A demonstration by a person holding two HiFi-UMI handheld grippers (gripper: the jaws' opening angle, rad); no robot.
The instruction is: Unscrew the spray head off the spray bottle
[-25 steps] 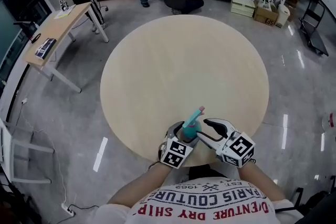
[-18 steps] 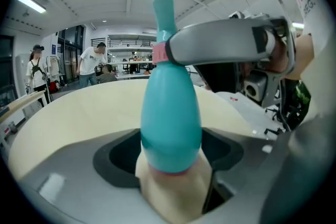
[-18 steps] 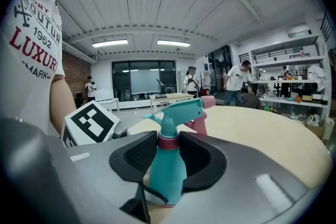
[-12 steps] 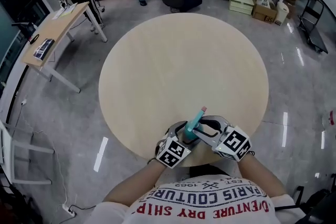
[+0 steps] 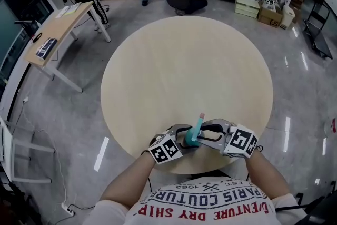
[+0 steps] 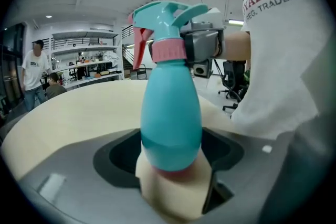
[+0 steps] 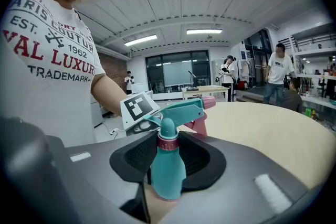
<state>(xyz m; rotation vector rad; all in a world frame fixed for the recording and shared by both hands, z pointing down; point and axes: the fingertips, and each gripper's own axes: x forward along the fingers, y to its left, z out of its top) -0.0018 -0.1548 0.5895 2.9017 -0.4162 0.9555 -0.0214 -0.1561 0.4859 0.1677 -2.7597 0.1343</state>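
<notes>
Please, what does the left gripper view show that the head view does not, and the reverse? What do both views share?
Only the left gripper view: the spray bottle seen from the side, its base between the jaws of the left gripper, and the right gripper closed at the pink collar.
Only the head view: the whole round table, the marker cubes on both grippers, and the wooden desk.
Both: the teal bottle with its spray head on, held by both grippers.
</notes>
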